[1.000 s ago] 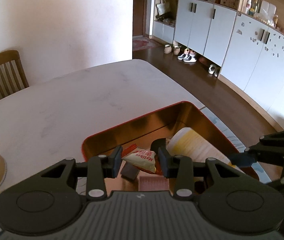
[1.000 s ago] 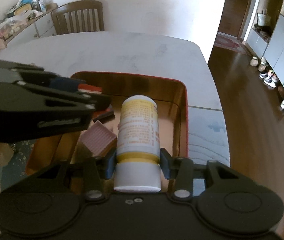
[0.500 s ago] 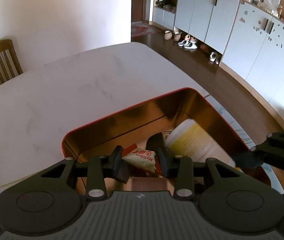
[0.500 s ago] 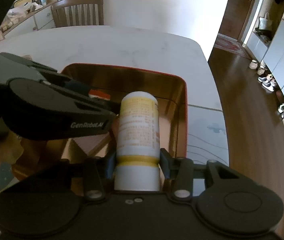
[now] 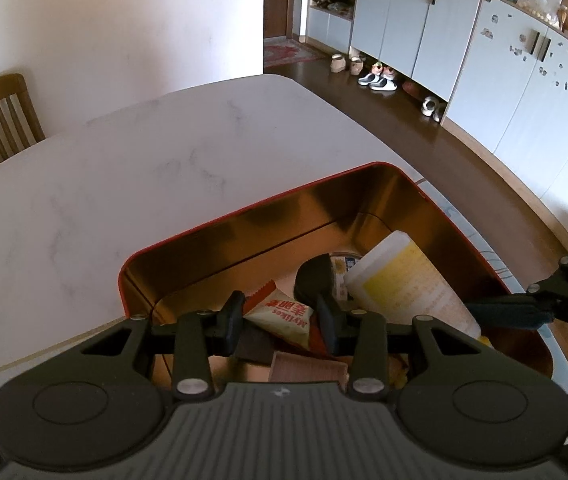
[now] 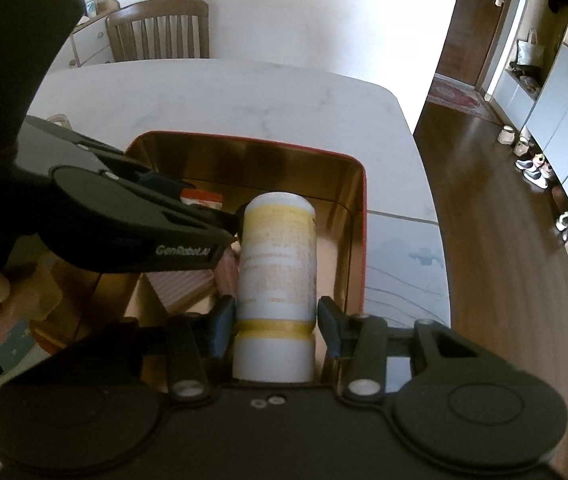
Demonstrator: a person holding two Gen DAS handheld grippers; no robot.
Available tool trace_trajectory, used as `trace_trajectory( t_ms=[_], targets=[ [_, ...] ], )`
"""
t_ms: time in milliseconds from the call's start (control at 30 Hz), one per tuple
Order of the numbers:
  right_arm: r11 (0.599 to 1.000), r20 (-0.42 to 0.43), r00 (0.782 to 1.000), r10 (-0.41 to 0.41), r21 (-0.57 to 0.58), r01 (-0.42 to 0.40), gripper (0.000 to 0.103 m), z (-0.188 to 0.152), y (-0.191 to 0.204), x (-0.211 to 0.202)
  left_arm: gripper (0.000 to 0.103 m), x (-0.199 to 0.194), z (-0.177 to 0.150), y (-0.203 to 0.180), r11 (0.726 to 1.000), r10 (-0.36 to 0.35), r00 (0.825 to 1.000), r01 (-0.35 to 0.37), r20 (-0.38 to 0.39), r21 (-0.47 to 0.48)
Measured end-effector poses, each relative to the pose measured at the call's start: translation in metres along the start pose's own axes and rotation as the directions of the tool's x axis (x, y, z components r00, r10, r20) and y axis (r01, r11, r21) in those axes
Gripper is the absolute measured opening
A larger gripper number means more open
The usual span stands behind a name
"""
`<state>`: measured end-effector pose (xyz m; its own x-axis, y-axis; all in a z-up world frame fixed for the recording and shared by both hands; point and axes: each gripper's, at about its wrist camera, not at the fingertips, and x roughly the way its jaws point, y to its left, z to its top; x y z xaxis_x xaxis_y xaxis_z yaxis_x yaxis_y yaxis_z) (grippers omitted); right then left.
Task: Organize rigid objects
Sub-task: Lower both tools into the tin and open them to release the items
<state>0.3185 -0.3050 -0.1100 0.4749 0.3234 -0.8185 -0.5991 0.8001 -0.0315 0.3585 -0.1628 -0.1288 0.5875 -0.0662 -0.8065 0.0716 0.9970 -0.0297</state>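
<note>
Bottle (image 6: 276, 264), white and yellow, lies in the gold tin (image 6: 354, 216) between my right gripper (image 6: 276, 320) pads. My left gripper (image 5: 279, 318) clamps a snack packet (image 5: 281, 316) over the tin.

White walls (image 5: 123, 20), dark wood floor (image 5: 424, 128), pale cabinets (image 5: 416, 20).

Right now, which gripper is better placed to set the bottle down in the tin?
Right gripper: its jaws already flank the white bottle over the red tin. Left gripper holds a snack packet.
</note>
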Motion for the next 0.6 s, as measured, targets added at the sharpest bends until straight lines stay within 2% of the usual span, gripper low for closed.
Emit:
trace_trajectory(
  t_ms=[300,433,600],
  targets=[
    [0.998,0.025,1.000,0.015,0.062,-0.016,0.050,0.003,-0.007,-0.012,0.040,-0.014,-0.004,0.001,1.000,-0.004,1.000,0.004,0.019,-0.017],
    [0.996,0.040,0.999,0.017,0.082,-0.020,0.053,0.001,-0.009,-0.022,0.045,-0.026,-0.004,0.002,1.000,-0.002,0.999,0.003,0.045,-0.025],
    [0.996,0.069,0.998,0.013,0.086,-0.019,0.056,0.000,-0.006,-0.036,0.045,-0.046,-0.008,0.003,1.000,0.000,0.997,0.002,0.076,-0.031]
  ],
)
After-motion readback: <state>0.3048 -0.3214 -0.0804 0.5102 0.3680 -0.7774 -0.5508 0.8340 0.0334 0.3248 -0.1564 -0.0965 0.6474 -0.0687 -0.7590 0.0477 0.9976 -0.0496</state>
